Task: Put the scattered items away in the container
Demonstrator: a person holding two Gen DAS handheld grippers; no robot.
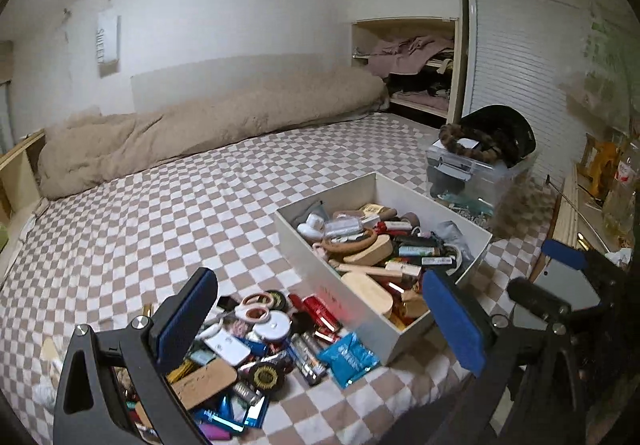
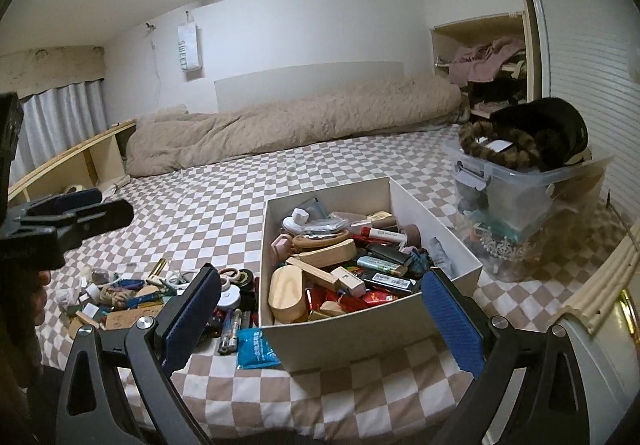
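A white open box (image 1: pixel 328 285) (image 2: pixel 360 333) sits on the checkered bed, filled with many small items. A pile of scattered items (image 1: pixel 256 349) (image 2: pixel 160 297) lies left of it: pink scissors (image 1: pixel 254 309), a white round case (image 1: pixel 276 325), a blue packet (image 1: pixel 348 359) (image 2: pixel 256 351), a cork tag (image 1: pixel 204 381). My left gripper (image 1: pixel 320 325) is open and empty, hovering above the pile and the box's near corner. My right gripper (image 2: pixel 320 319) is open and empty, above the box's near wall. The left gripper also shows at the left edge of the right wrist view (image 2: pixel 76 213).
A clear lidded bin (image 1: pixel 476 173) (image 2: pixel 520 189) with a black cap and a fur band stands right of the box. A beige rolled duvet (image 1: pixel 200 133) (image 2: pixel 296 121) lies along the far wall. A wooden ledge (image 1: pixel 576 205) borders the right side.
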